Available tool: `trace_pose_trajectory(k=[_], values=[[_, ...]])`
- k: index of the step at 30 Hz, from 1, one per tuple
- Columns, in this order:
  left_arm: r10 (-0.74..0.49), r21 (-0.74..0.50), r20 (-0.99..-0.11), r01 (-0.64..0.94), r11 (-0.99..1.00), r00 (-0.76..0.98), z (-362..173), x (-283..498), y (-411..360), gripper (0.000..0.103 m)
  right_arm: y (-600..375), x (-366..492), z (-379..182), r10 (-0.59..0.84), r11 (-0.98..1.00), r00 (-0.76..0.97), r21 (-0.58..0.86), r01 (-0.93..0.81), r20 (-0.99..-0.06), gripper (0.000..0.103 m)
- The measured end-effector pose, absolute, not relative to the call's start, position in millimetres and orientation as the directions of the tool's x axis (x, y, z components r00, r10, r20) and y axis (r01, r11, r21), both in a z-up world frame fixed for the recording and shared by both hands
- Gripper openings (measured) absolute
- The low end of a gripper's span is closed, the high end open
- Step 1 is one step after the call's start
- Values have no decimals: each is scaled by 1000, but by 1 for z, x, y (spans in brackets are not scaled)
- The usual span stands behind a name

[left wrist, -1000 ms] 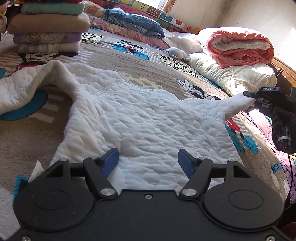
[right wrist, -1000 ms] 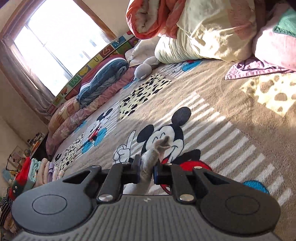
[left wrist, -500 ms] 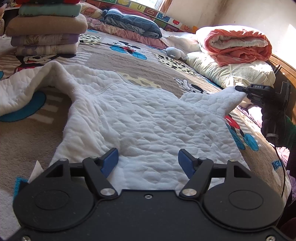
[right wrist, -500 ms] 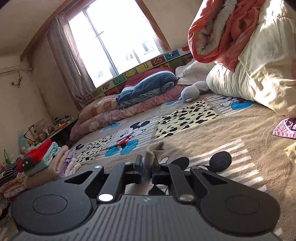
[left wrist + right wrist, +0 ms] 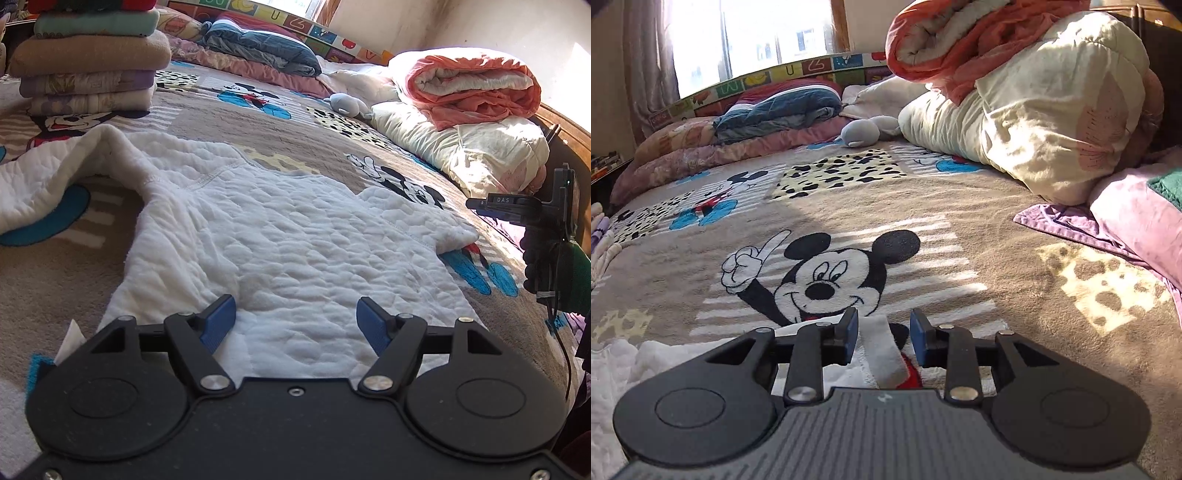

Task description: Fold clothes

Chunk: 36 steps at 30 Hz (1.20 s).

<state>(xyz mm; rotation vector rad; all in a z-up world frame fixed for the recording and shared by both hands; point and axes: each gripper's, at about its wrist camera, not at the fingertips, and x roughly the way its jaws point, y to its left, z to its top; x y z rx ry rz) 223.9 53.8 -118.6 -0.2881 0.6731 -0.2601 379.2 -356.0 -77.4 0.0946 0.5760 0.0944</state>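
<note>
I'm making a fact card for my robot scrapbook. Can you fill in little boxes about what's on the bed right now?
place: cartoon-mouse blanket on a bed
garment: white quilted top, spread flat
left gripper: open, over the top's near edge
right gripper: jaws just opening, sleeve tip lying loose between them
folded pile: far left
rolled orange quilt: far right

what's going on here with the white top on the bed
A person is folding a white quilted top spread on a cartoon blanket. The right gripper has just been opening; the sleeve lies loose between its pads. The left gripper hovers open over the hem.
</note>
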Motion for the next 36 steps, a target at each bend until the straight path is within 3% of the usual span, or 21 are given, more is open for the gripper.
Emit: trace_pose_trajectory(k=[6, 10, 14, 17, 20, 25, 26, 27, 29, 30, 31, 33, 36], values=[[-326, -341, -571, 143, 929, 753, -119, 223, 54, 72, -263, 366, -64, 332, 916, 765, -6, -402, -552, 31], [-329, -345, -571, 144, 927, 752, -119, 224, 54, 72, -220, 358, -71, 392, 860, 719, -50, -509, -574, 31], [-342, -361, -568, 147, 921, 749, -118, 224, 57, 72, -225, 374, -96, 276, 905, 670, -50, -424, -689, 34], [-353, -378, -566, 145, 914, 745, -118, 225, 60, 72, -277, 372, -96, 283, 952, 709, 103, -286, -646, 34], [-352, -374, -568, 148, 916, 744, -118, 225, 59, 72, -322, 364, -94, 207, 978, 769, 133, -159, -605, 40], [-347, -365, -569, 149, 919, 746, -118, 224, 58, 72, -391, 363, -103, 106, 929, 818, 349, 121, -566, 71], [-344, -361, -569, 149, 920, 746, -119, 224, 57, 72, -399, 367, -110, 117, 900, 812, 407, 157, -572, 71], [-342, -358, -570, 149, 922, 747, -119, 224, 57, 72, -404, 372, -117, 132, 875, 801, 448, 183, -584, 69], [-340, -349, -571, 153, 924, 748, -119, 224, 56, 74, -407, 377, -125, 156, 852, 797, 488, 191, -584, 54], [-338, -345, -571, 155, 926, 748, -119, 224, 55, 74, -406, 379, -127, 191, 841, 795, 514, 169, -575, 32], [-337, -341, -572, 157, 927, 748, -119, 224, 54, 74, -405, 380, -128, 224, 828, 792, 540, 153, -567, 21], [-335, -335, -573, 160, 929, 748, -120, 224, 53, 75, -399, 377, -124, 249, 827, 802, 551, 117, -543, 10], [-341, -344, -571, 160, 925, 747, -119, 224, 55, 75, -403, 358, -106, 233, 822, 845, 561, 93, -481, 9]])
